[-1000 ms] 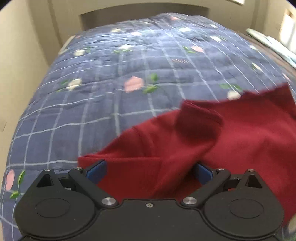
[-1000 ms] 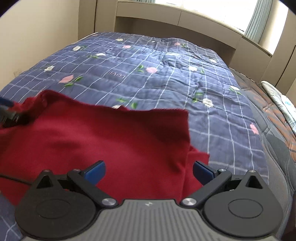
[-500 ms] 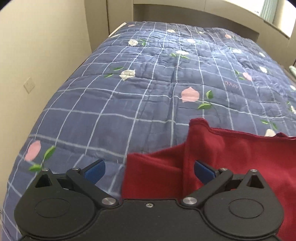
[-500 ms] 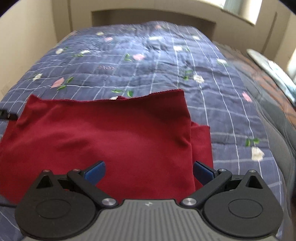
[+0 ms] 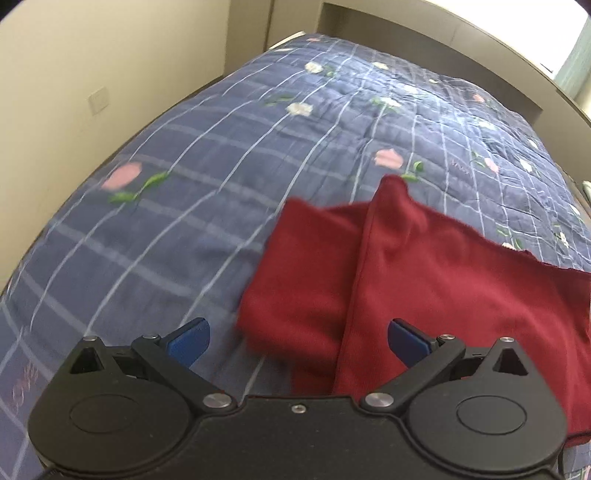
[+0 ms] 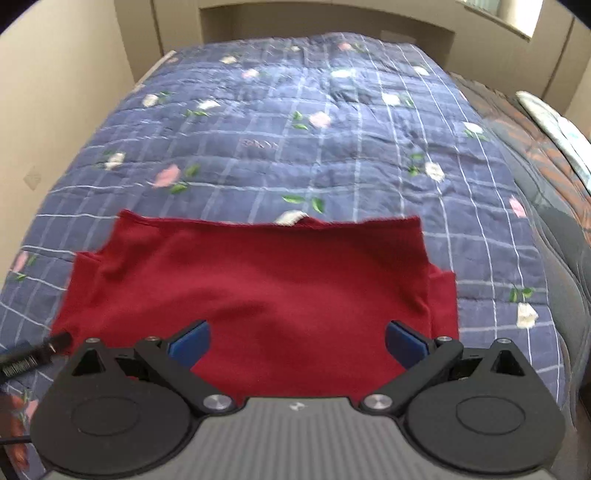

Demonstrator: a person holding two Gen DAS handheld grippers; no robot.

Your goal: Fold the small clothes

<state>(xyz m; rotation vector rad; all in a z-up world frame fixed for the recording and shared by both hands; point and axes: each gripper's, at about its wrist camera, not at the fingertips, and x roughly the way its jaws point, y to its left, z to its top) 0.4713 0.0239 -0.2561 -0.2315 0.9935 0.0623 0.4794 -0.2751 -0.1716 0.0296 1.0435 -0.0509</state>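
Note:
A dark red garment (image 6: pixel 258 284) lies flat on the blue checked quilt (image 6: pixel 295 129), folded over, with a sleeve sticking out at each side. In the left wrist view the garment (image 5: pixel 424 273) fills the lower right, its left sleeve (image 5: pixel 306 273) under a folded edge. My left gripper (image 5: pixel 297 338) is open and empty above the garment's left edge. My right gripper (image 6: pixel 297 338) is open and empty above the garment's near middle. The left gripper's tip (image 6: pixel 44 349) shows at the right wrist view's lower left, beside the garment.
The bed runs to a beige headboard alcove (image 6: pixel 325 22). A beige wall (image 5: pixel 92 92) with a socket borders the bed's left side. A patterned dark mattress edge and a light cloth (image 6: pixel 554 122) lie at the right.
Both grippers have let go of the garment and pulled back. The cloth, held up a second ago, now lies flat and folded on the quilt. The left gripper has swung leftward.

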